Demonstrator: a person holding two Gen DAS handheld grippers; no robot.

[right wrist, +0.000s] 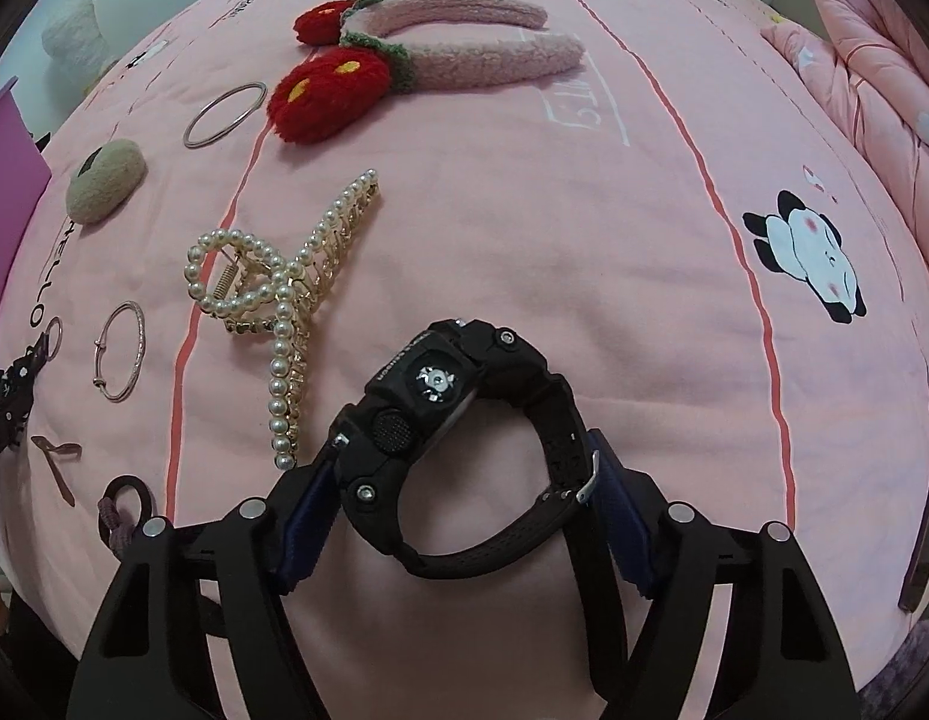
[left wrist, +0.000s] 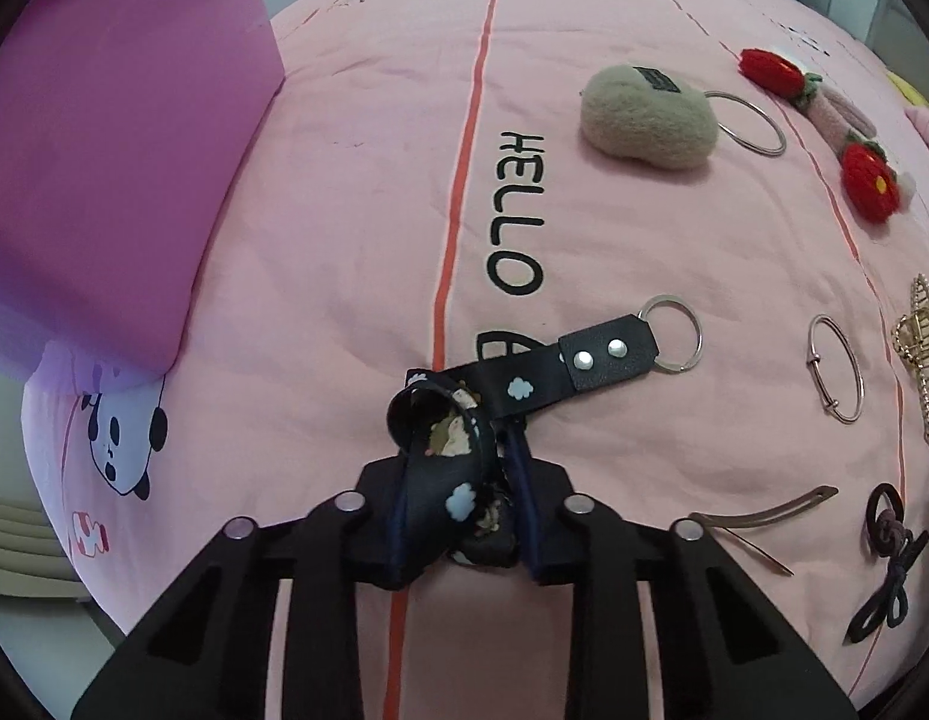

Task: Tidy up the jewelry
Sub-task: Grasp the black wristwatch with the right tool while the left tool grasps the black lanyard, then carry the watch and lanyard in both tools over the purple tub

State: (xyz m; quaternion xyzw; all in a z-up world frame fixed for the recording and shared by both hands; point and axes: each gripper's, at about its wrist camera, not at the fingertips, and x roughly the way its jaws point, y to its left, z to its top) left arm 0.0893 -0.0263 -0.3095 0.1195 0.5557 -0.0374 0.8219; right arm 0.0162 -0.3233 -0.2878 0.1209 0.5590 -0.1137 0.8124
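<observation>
Two grippers are in your hands, and each one holds something. Your left gripper [left wrist: 464, 516] is squeezed on the looped end of a dark strap keychain [left wrist: 524, 384] with little clouds on it. The strap's other end, with its silver ring, lies on the pink bed cover [left wrist: 356, 228]. A purple box [left wrist: 122, 150] sits to the left of it on the bed. Your right gripper [right wrist: 458, 492] is clamped on a black watch [right wrist: 458, 420], one pad on the case and one on the band by the buckle. Just left of the watch lies a pearl hair claw [right wrist: 284, 294]. Farther left is a thin bangle [right wrist: 122, 354]. Up ahead a fuzzy pink headband [right wrist: 464, 42] with red flowers rests on the bed. A tan felt charm [right wrist: 104, 180] and a big metal ring [right wrist: 224, 114] lie to its left
</observation>
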